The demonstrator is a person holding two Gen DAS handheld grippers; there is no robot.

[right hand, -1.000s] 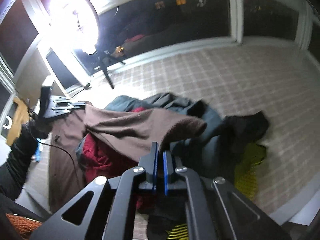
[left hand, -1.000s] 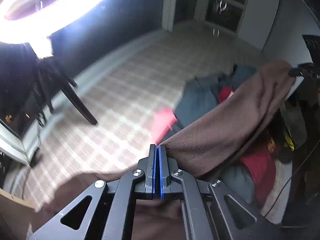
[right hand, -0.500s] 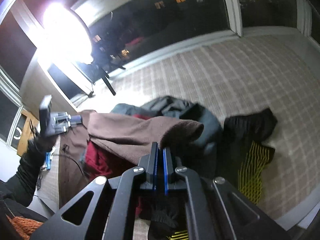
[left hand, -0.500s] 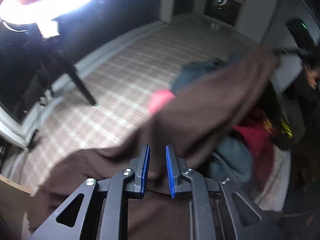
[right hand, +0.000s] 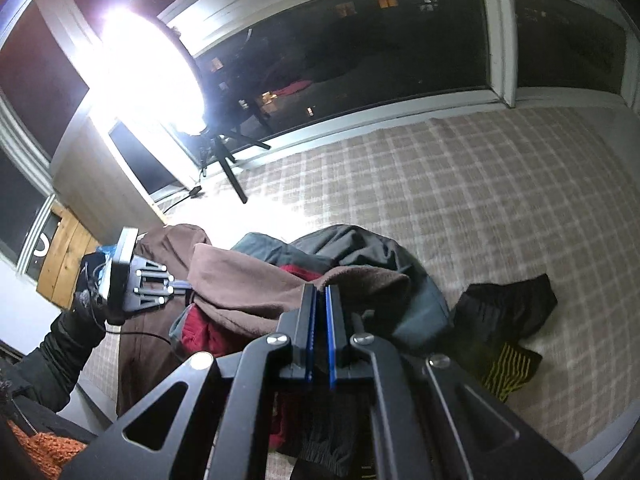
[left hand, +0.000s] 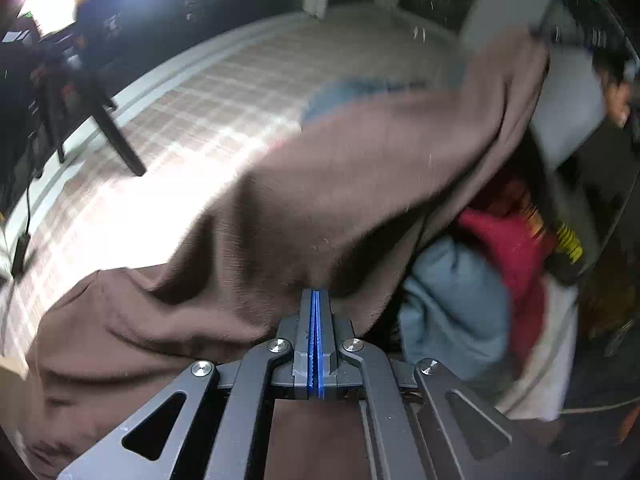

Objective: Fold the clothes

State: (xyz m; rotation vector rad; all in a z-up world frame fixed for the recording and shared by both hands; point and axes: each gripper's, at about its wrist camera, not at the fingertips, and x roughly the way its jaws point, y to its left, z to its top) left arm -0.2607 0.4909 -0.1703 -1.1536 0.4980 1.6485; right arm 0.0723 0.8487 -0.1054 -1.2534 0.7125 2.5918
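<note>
- Left gripper (left hand: 318, 294): jaws clenched tight, blue pads meeting; they have just been closing, with an edge of the brown garment (left hand: 360, 184) at their tips. The fabric looks pinched, though the blur makes the exact hold hard to confirm.
- Right gripper (right hand: 320, 292): jaws nearly shut, grasping a thick folded edge of the brown garment (right hand: 256, 280).
- Brown garment hangs stretched between the two grippers, lifted over the clothes pile (right hand: 360, 256); its lower part drapes down on the left gripper's side of the pile.
- Clothes pile sits on the bed (right hand: 480, 184), which has a beige plaid cover.
- In the pile, under the brown garment: a red garment (right hand: 208, 328), a grey-blue garment (right hand: 416, 312) and a dark grey one at the top.
- Black garment (right hand: 508, 304) with a yellow striped part lies just beside the pile, on the side away from the left gripper.
- Left wrist view shows the red garment (left hand: 516, 248) and a light blue garment (left hand: 452, 304) below the raised brown cloth.
- Black-sleeved arm (right hand: 60, 344) holds the left gripper (right hand: 176, 284), on the pile's far side from the black garment.
- Bright ring light (right hand: 148, 68) on a tripod stands beyond the pile, in front of dark windows (right hand: 352, 40).
</note>
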